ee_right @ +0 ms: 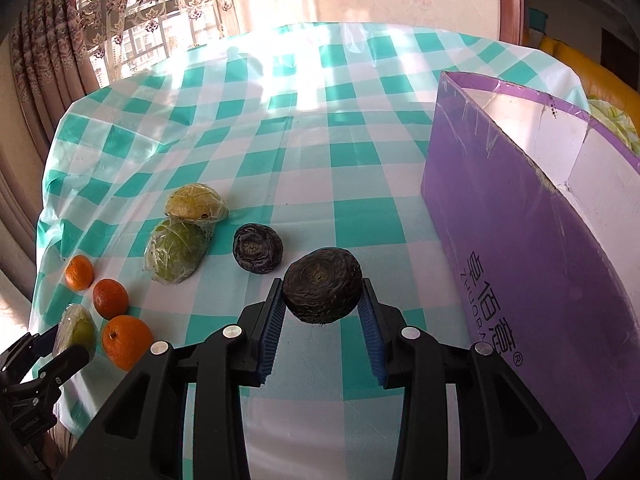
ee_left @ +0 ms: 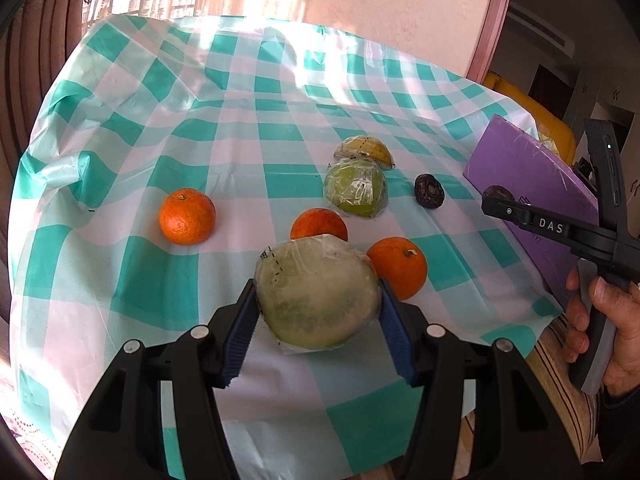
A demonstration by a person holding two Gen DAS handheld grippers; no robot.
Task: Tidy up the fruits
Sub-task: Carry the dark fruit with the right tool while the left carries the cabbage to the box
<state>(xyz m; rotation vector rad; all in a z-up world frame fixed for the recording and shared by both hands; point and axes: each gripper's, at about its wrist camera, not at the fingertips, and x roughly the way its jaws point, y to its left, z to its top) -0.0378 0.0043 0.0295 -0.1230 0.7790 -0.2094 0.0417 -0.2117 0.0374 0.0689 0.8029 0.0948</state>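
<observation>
So the sorting is barely underway, as far as I can judge. The purple box (ee_right: 532,240) at the table's (ee_right: 304,152) right edge shows only bare white inside walls from here; I can't see its bottom, so no idea if anything's in it yet.

The right hand-held gripper (ee_right: 322,312) is clamped narrow on a dark wrinkled fruit (ee_right: 322,290), round, shriveled and matte, apparently lifted just off the cloth near the box. The left hand-held gripper (ee_left: 318,308) holds a pale green fruit (ee_left: 316,294) wrapped in shiny plastic film, smooth and roundish.

Still on the checked, crinkly plastic tablecloth: three glossy, dimpled oranges (ee_left: 187,216), a second wrinkled dark fruit (ee_right: 257,249), a film-wrapped green fruit (ee_right: 176,256) and a wrapped yellowish one (ee_right: 196,202) touching it. Most of it is left to do.
</observation>
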